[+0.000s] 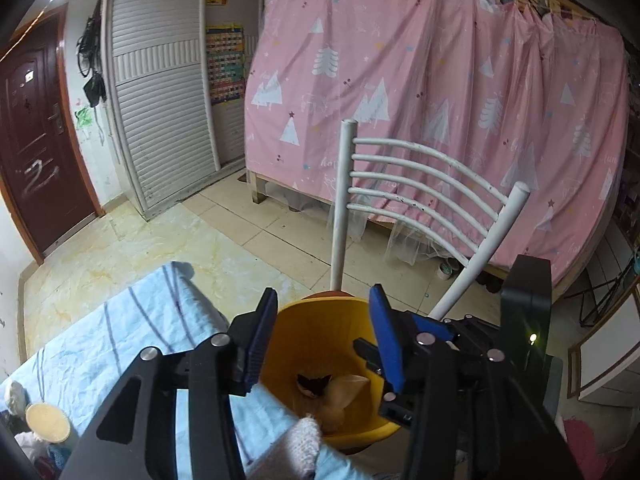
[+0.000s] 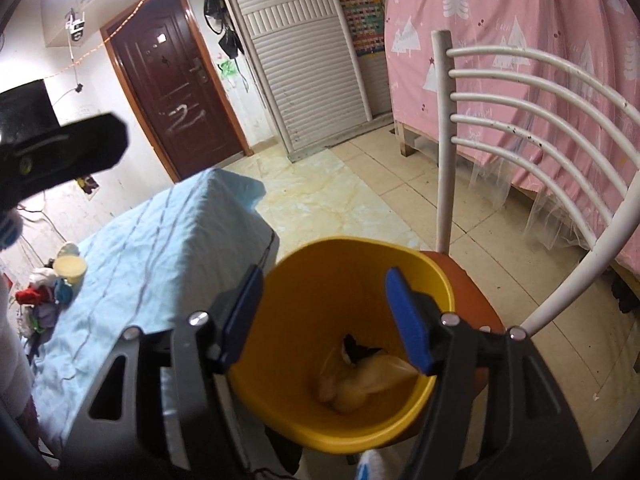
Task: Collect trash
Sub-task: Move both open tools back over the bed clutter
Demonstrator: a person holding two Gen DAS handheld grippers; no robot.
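Open right claw [image 2: 324, 316] above yellow bin [image 2: 320, 276]

Ahead of my tool and to the left, the dark red door [image 2: 176, 92] carries a scrawled white mark like a "2"; the print on the wall posters [image 1: 225, 64] is too small for me to read

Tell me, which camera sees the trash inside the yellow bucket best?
The right wrist view. It looks almost straight down into the yellow bucket, so the crumpled trash at the bottom shows whole. In the left wrist view the bucket is partly hidden behind the gripper fingers, and only some trash peeks through.
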